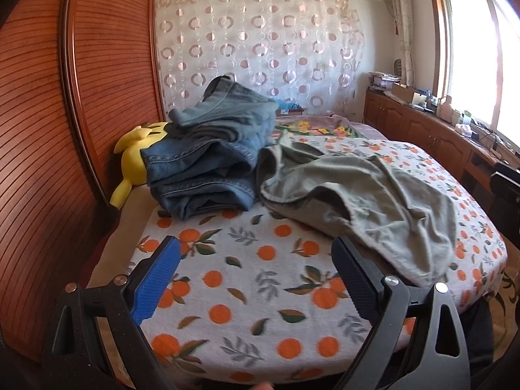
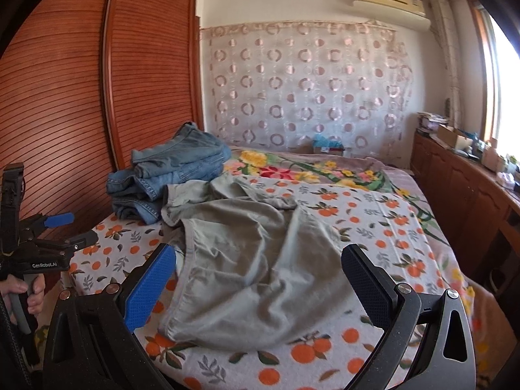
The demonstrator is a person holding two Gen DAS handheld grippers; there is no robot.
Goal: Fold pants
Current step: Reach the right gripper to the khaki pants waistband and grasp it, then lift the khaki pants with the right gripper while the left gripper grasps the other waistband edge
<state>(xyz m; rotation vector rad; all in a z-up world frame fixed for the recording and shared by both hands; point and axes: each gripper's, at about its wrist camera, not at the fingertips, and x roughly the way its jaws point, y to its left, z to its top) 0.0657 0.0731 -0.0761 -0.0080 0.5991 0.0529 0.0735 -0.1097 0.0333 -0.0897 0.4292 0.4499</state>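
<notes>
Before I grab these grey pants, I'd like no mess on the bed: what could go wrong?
The grey pants lie crumpled, so a pinch may catch only one layer and fold crooked. Their far end touches the jeans pile; pulling could topple it. Both hand-held grippers are open and hold nothing.

From my left wrist view, the yellow plush toy [image 1: 133, 159] is mostly hidden behind the stacked jeans [image 1: 208, 159]. Clutter on the cabinet top [image 1: 455, 117] at right is too small to identify. In the right wrist view, my hand [image 2: 29, 295] is cut off by the left edge.
</notes>
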